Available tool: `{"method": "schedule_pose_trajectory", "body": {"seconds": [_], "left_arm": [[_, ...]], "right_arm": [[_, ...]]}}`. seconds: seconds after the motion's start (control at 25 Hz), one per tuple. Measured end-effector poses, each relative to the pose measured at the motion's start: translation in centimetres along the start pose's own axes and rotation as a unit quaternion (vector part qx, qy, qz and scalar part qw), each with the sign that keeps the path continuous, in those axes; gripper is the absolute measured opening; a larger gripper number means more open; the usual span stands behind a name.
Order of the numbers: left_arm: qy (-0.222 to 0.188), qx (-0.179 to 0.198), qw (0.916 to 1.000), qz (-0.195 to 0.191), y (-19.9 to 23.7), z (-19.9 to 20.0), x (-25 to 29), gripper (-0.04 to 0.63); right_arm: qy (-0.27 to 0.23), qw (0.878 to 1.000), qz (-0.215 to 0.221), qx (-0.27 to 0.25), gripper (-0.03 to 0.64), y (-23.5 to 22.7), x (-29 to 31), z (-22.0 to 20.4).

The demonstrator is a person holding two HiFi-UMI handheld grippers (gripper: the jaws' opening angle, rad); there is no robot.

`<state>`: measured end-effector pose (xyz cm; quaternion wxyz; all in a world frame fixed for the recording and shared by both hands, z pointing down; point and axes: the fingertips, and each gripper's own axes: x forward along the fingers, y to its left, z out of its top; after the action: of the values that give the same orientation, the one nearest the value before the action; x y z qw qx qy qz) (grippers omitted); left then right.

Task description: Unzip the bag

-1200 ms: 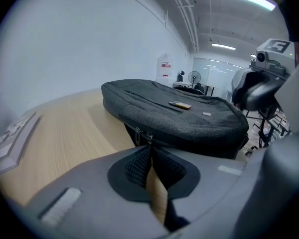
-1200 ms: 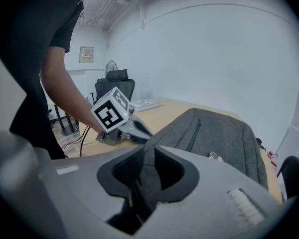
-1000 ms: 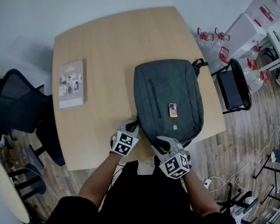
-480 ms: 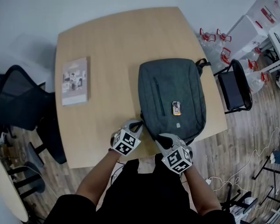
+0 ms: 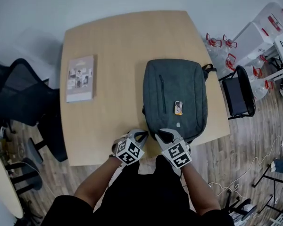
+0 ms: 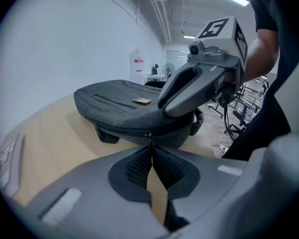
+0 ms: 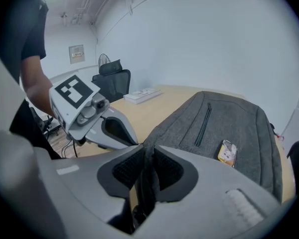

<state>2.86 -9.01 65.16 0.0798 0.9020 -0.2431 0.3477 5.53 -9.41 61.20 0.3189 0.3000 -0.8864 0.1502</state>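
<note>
A dark grey backpack (image 5: 175,98) lies flat on the wooden table (image 5: 113,41), with a small orange tag (image 5: 178,108) on its front. My left gripper (image 5: 141,135) is at the bag's near edge, shut on the thin zipper pull (image 6: 149,142) that hangs from the side zip. My right gripper (image 5: 160,135) is just to its right. Its jaws have just been closing and now pinch a fold of the bag's edge fabric (image 7: 145,171). In the left gripper view, the right gripper (image 6: 163,105) rests on the bag (image 6: 119,108).
A booklet (image 5: 80,77) lies on the table's left side. A black office chair (image 5: 19,102) stands to the left and another black chair (image 5: 238,91) to the right. Water jugs with red handles (image 5: 221,46) sit on the floor beyond the right chair.
The left gripper has slid along the bag's near edge toward the right gripper, so the two tips are now close together. The right jaws have closed on the bag's edge.
</note>
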Motion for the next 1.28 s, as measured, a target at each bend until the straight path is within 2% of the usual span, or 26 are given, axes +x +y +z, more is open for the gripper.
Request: {"method": "schedule_pose_trajectory", "body": {"seconds": [0.28, 0.4, 0.6, 0.88, 0.96, 1.08, 1.16, 1.28], "left_arm": [[-0.004, -0.024, 0.9997, 0.007, -0.7, 0.4, -0.5, 0.028], [-0.003, -0.028, 0.9996, 0.011, -1.0, 0.3, -0.5, 0.029], [-0.010, -0.073, 0.9969, 0.027, 0.4, -0.5, -0.9, 0.026], [-0.020, -0.093, 0.9948, 0.039, 1.9, -0.6, -1.3, 0.026], [-0.025, -0.109, 0.9926, 0.048, 2.7, -1.0, -1.6, 0.026], [-0.028, -0.138, 0.9877, 0.067, 4.6, -2.0, -2.4, 0.026], [-0.026, -0.145, 0.9855, 0.084, 6.1, -2.6, -3.0, 0.026], [-0.019, -0.144, 0.9837, 0.106, 7.9, -3.0, -3.7, 0.026]], "right_arm": [[-0.005, 0.999, 0.007, 0.035, 0.066, -0.8, 2.6, 2.4], [-0.002, 0.999, 0.015, 0.035, 0.067, -0.9, 3.7, 3.2], [-0.005, 0.999, 0.038, 0.018, 0.080, -0.2, 4.9, 4.1], [-0.055, 0.994, 0.076, -0.048, 0.108, 0.1, 1.4, 4.7], [-0.040, 0.994, 0.080, -0.069, 0.120, -0.1, -0.1, 3.3], [0.016, 0.990, 0.073, -0.118, 0.144, -0.4, -1.4, 0.3], [0.040, 0.987, 0.070, -0.141, 0.149, -0.3, -1.6, -1.0], [0.046, 0.985, 0.065, -0.155, 0.152, -0.2, -1.2, -1.4]]}}
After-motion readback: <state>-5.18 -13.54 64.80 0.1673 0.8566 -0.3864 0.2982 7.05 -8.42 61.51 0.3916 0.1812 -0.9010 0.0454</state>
